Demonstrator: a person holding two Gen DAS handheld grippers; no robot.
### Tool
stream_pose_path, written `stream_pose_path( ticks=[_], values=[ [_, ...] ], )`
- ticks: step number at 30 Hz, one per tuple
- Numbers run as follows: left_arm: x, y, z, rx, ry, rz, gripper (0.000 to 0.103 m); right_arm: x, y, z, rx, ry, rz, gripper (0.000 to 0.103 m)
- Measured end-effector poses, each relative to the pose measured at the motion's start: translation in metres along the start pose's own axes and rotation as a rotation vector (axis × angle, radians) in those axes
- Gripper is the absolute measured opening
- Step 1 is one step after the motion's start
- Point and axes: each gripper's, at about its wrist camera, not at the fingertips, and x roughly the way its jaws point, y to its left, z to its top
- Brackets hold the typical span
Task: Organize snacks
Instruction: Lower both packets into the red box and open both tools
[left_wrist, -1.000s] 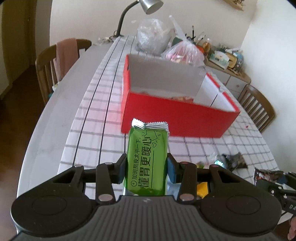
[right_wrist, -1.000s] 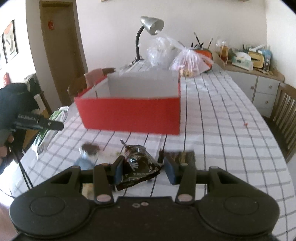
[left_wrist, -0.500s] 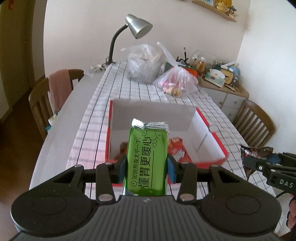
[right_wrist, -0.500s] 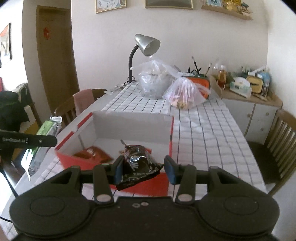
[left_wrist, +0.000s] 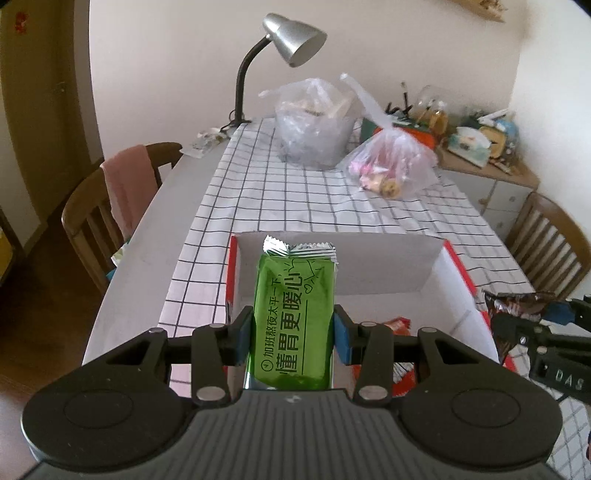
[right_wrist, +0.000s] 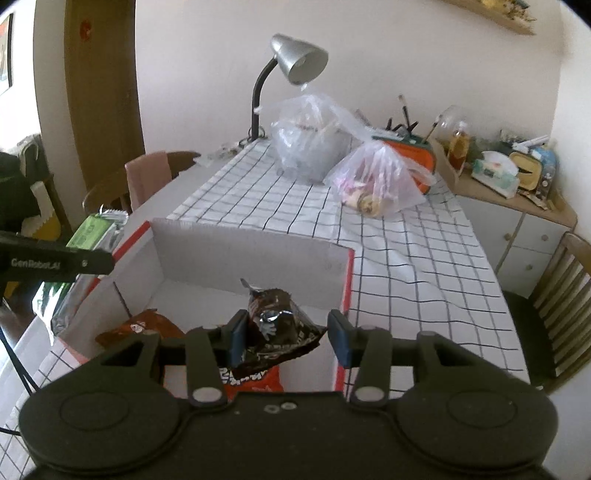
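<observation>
My left gripper (left_wrist: 293, 338) is shut on a green snack pack (left_wrist: 295, 291), held upright over the left part of the red box (left_wrist: 461, 269). The box has white inner walls and stands on the checked tablecloth. My right gripper (right_wrist: 288, 338) is shut on a crumpled dark brown snack packet (right_wrist: 277, 325) above the box's (right_wrist: 251, 254) right half. Red and orange packets (right_wrist: 144, 326) lie inside on the box floor. In the left wrist view the brown packet (left_wrist: 517, 304) shows at the right edge. In the right wrist view the green pack (right_wrist: 96, 229) shows at the left.
Behind the box stand two plastic bags (left_wrist: 314, 129) (left_wrist: 391, 166) and a silver desk lamp (left_wrist: 291, 37). A wooden chair with a pink cloth (left_wrist: 122, 192) is at the left, another chair (left_wrist: 550, 251) at the right. A cluttered sideboard (right_wrist: 509, 184) lines the far right wall.
Both grippers have travelled forward and a little upward with their snacks, from in front of the red box to above its open top. Their grips have not altered.
</observation>
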Motion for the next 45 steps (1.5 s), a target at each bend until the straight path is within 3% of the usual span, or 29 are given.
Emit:
stream_pose_path(
  ticks=[13, 26, 31, 35, 39, 45],
  values=[
    [0.071, -0.003, 0.012, -0.011, 0.13, 0.013, 0.042, 0.075, 0.006, -0.001, 0.002, 0.13, 0.004, 0.045],
    [0.101, -0.008, 0.003, 0.04, 0.235, -0.009, 0.043, 0.093, 0.025, -0.011, -0.039, 0.189, 0.018, 0.048],
    [0.096, -0.011, 0.002, 0.05, 0.223, -0.02, 0.043, 0.09, 0.026, -0.012, -0.035, 0.187, 0.022, 0.052],
    [0.089, -0.012, 0.001, 0.046, 0.208, -0.032, 0.05, 0.082, 0.025, -0.012, -0.031, 0.167, 0.01, 0.063],
    [0.076, -0.012, 0.001, 0.042, 0.188, -0.042, 0.051, 0.065, 0.02, -0.013, -0.014, 0.144, 0.017, 0.065],
    [0.048, -0.015, -0.003, 0.041, 0.146, -0.054, 0.054, 0.03, 0.011, -0.014, 0.016, 0.091, 0.036, 0.078]
  ],
)
